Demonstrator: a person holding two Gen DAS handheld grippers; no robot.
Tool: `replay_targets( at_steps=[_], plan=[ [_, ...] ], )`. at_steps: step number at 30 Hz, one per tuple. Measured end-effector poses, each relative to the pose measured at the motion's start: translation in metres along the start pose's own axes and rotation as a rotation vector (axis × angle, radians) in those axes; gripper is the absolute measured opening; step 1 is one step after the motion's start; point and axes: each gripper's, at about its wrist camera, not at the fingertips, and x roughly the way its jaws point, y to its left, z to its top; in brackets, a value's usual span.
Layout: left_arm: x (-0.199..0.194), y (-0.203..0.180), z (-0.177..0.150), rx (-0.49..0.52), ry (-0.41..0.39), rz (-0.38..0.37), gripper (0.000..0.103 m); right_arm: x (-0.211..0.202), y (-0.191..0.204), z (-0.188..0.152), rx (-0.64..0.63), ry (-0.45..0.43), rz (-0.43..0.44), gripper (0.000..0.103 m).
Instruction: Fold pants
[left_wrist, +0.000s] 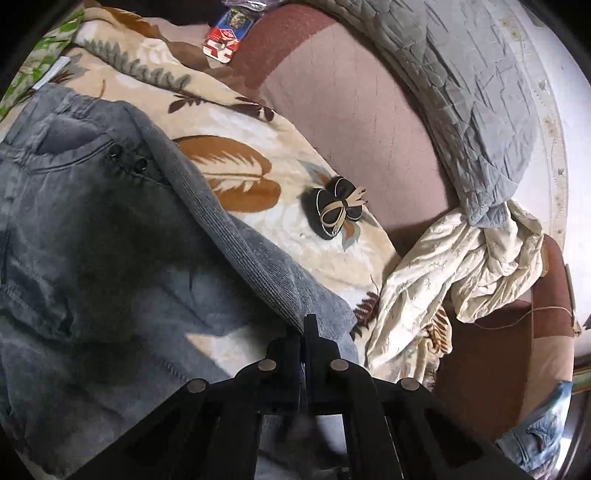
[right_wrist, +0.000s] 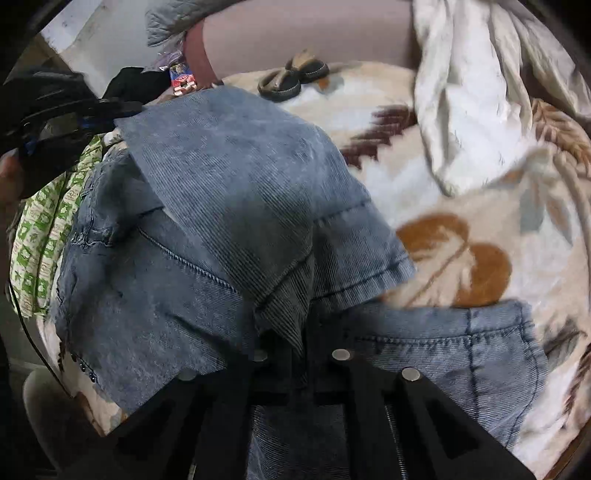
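Grey-blue denim pants (left_wrist: 92, 240) lie on a leaf-patterned blanket (left_wrist: 236, 122); their waistband and pocket are at the upper left of the left wrist view. My left gripper (left_wrist: 308, 328) is shut on a raised edge of the pants leg. In the right wrist view the pants (right_wrist: 229, 192) are doubled over, with a hem draped to the right. My right gripper (right_wrist: 303, 332) is shut on a fold of the pants. The left gripper (right_wrist: 122, 110) shows at the far left of that view, pinching the same cloth's corner.
A black slipper pair with a beige bow (left_wrist: 338, 206) sits on the blanket beyond the pants. A crumpled cream sheet (left_wrist: 454, 273) and a grey quilted pillow (left_wrist: 469, 92) lie to the right. A green patterned cloth (right_wrist: 48, 229) hangs at the bed's edge.
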Motion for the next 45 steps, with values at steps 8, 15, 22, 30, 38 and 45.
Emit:
replay_targets(
  at_steps=[8,15,22,30,38,45],
  plan=[
    [-0.076,-0.013,-0.089,0.08,-0.056,-0.116,0.001,-0.135,0.002,-0.004,-0.049,-0.349,-0.187,0.005],
    [-0.069,-0.006,-0.173,0.144,-0.024,-0.114,0.001,-0.124,-0.016,-0.048,-0.239,-0.272,-0.298,0.006],
    [-0.038,0.034,-0.226,0.146,-0.026,-0.081,0.001,-0.086,-0.043,-0.116,-0.236,-0.203,-0.266,0.007],
    [-0.029,0.054,-0.233,0.149,-0.005,-0.072,0.001,-0.091,-0.084,-0.141,0.035,-0.215,0.029,0.065],
    [-0.023,0.056,-0.24,0.216,0.002,-0.025,0.001,-0.11,-0.117,-0.131,0.29,-0.228,0.319,0.065],
    [-0.011,0.076,-0.241,0.186,0.046,-0.023,0.001,-0.074,-0.125,-0.106,0.43,-0.048,0.256,0.065]
  ],
)
